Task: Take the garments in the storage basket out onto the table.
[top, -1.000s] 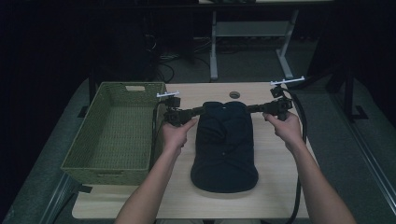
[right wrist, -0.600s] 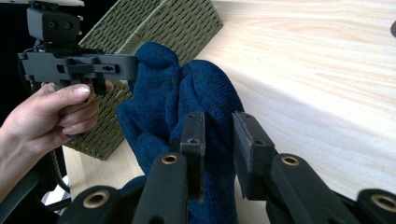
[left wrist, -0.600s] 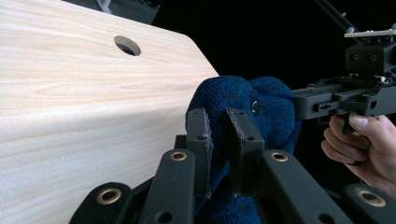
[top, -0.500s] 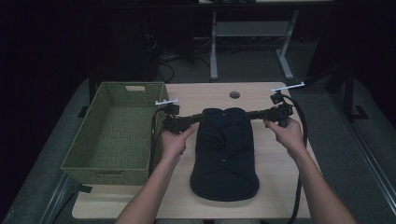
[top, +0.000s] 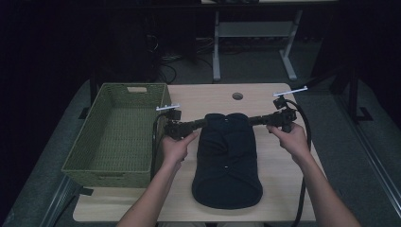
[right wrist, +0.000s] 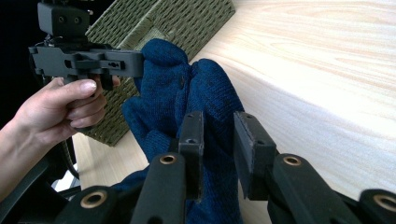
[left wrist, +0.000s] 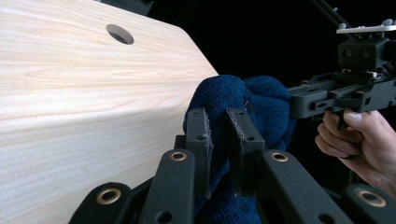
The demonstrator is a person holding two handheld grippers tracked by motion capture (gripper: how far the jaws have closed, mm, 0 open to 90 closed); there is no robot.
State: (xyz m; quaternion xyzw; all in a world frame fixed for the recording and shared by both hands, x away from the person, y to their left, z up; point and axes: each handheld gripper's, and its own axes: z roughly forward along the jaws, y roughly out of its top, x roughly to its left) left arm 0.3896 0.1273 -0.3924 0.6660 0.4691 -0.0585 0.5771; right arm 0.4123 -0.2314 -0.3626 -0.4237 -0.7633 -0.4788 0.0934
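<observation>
A: A dim room; a pale wooden table [top: 283, 189] fills the middle of the high view, with a green woven basket [top: 118, 127] at its left, holding nothing that can be made out.

B: And the work?

A: A dark blue knit garment [top: 228, 161] lies in the centre of the frame, folded into a long narrow shape, its lower part flat on the table. Judging by that, the folding looks well along; the move into the basket is not yet done.

B: The tongs?

A: The left gripper [top: 201, 124] has its jaws nearly closed, pinching the garment's upper left corner; in the left gripper view the knit [left wrist: 243, 107] is bunched between the pads. The right gripper [top: 255, 120] is at the upper right corner. In its own view the right gripper [right wrist: 218, 135] has its jaws a little wider, with knit [right wrist: 187, 88] between them, pressed against the left pad, a gap beside the right one.

B: So a firm hold?

A: Left yes; right looks looser.
</observation>
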